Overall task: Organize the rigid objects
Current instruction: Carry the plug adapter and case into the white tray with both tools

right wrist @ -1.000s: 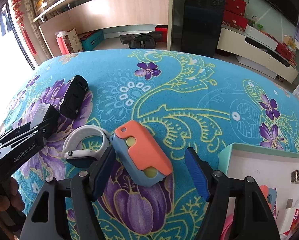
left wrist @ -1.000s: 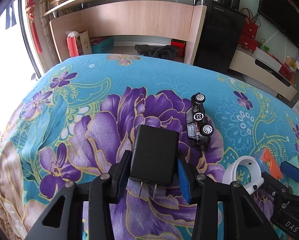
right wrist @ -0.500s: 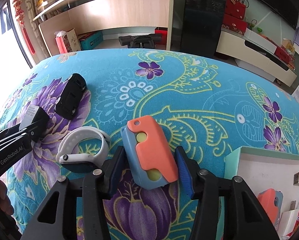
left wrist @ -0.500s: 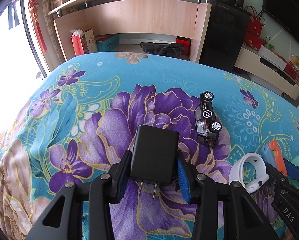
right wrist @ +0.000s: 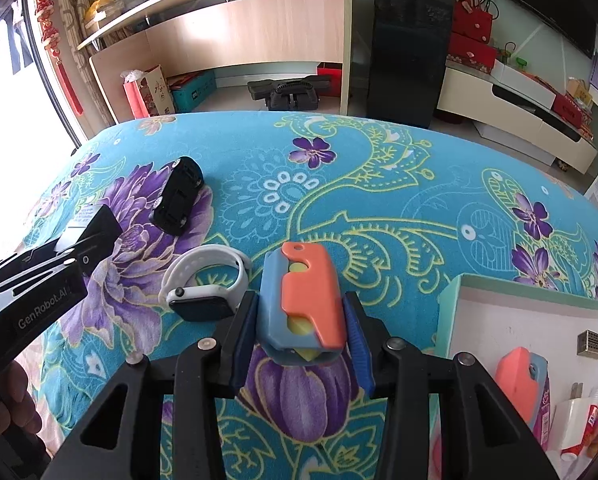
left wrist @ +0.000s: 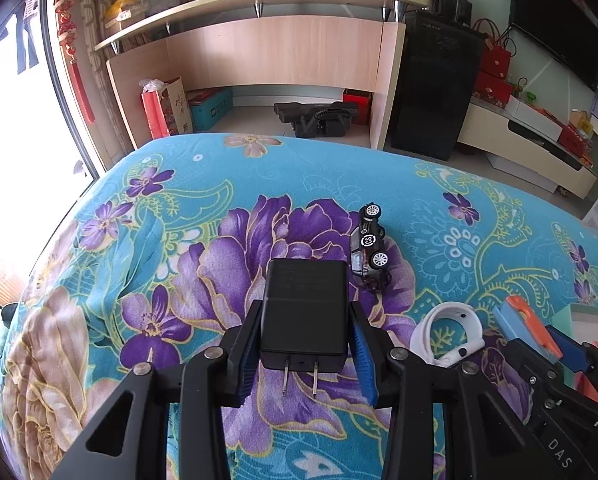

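My left gripper (left wrist: 305,320) is shut on a black plug-in charger (left wrist: 305,300), prongs toward the camera, held a little above the flowered cloth. In the right wrist view my right gripper (right wrist: 303,320) has an orange and blue toy (right wrist: 303,292) between its pads. Its jaws are closing and both pads press the toy's sides. A black toy car (left wrist: 369,248) lies on its side just beyond the charger. A white smartwatch (right wrist: 207,284) rests on the cloth between the two grippers. The open box (right wrist: 451,300) sits at the right.
The box holds a second orange and blue toy (right wrist: 519,376), a small grey block (right wrist: 594,344) and a tube. The table under the blue cloth (left wrist: 339,176) ends at a rounded far edge, with a wooden desk (left wrist: 283,52) and black cabinet beyond. A hand grips the left tool's handle.
The right jaws closed from wide apart onto the orange and blue toy. Both grippers rose slightly, the left one carrying the charger up from the cloth.
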A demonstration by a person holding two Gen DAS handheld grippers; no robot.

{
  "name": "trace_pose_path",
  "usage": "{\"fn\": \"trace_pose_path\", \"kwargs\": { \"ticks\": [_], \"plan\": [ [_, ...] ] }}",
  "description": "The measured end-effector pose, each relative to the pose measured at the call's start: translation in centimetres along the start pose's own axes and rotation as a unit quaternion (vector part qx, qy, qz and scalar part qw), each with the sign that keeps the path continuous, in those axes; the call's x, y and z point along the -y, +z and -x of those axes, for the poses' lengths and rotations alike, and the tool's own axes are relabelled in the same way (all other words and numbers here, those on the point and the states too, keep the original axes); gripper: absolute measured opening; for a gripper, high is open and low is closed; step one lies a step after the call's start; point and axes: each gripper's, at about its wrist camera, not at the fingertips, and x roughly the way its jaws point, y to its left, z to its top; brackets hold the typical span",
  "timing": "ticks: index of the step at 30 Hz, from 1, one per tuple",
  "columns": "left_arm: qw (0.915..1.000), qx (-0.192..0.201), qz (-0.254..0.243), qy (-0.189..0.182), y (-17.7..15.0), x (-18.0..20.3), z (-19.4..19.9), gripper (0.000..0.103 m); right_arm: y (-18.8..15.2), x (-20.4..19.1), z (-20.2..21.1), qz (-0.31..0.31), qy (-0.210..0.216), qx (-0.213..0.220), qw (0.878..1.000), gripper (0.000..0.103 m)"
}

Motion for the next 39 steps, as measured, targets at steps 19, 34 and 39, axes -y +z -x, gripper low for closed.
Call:
{"fn": "trace_pose_path", "kwargs": {
  "ticks": [19, 34, 39],
  "plan": [
    [0.9971, 0.048, -0.047, -0.037, -4.0, 4.4, 9.1, 0.043, -4.4, 3.9, 9.6, -0.068, -0.007, 0.047, 0.997, 0.044],
    [0.9795, 0.082, -0.156, -0.098, -7.2, 13.0, 14.4, 0.043, -10.6, 11.9, 14.9, -0.161, -0.068, 0.055, 0.983, 0.044],
    [0.9677, 0.072, -0.204, -0.130, -8.8, 17.0, 14.9, 0.043, -12.3, 14.6, 15.6, -0.189, -0.084, 0.049, 0.977, 0.044]
  ]
}}
